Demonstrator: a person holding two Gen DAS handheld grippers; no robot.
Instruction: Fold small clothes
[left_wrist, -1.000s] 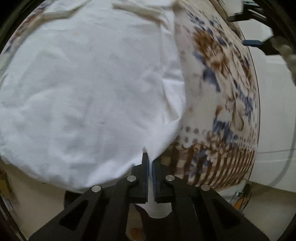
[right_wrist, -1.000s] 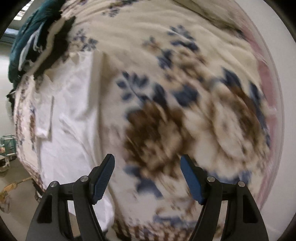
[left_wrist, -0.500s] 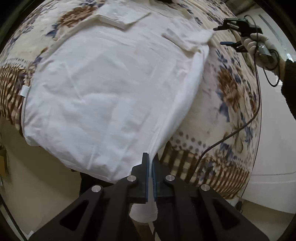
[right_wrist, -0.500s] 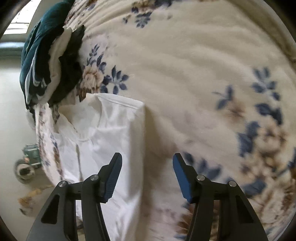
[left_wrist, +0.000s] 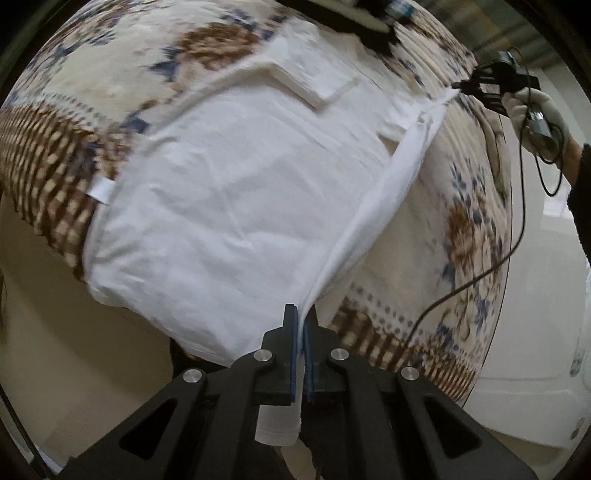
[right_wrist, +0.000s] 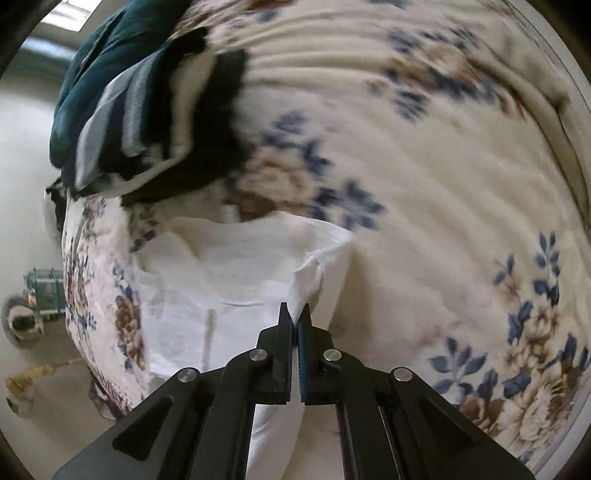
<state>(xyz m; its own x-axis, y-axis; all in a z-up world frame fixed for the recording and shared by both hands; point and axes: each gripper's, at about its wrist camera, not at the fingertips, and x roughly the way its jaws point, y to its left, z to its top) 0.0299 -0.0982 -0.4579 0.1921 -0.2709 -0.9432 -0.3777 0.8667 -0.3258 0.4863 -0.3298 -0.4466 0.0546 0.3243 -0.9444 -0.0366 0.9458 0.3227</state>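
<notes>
Evidently a side fold: the left gripper (left_wrist: 303, 325) pinches the white shirt (left_wrist: 229, 192) at its hem corner. Clamped on the shoulder, the right gripper (right_wrist: 294, 317) lifts that edge taut.

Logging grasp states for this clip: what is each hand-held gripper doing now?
Left hand-held gripper: closed on the white shirt hem corner.
Right hand-held gripper: closed on the shirt's shoulder edge.

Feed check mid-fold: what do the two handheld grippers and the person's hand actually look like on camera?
Both the left gripper and right gripper are matte black plastic with triangular cutouts, silver round pivot screws and blue ribbed finger pads. The person's right hand wears a white glove below a dark sleeve; a thin black cable trails from it.
</notes>
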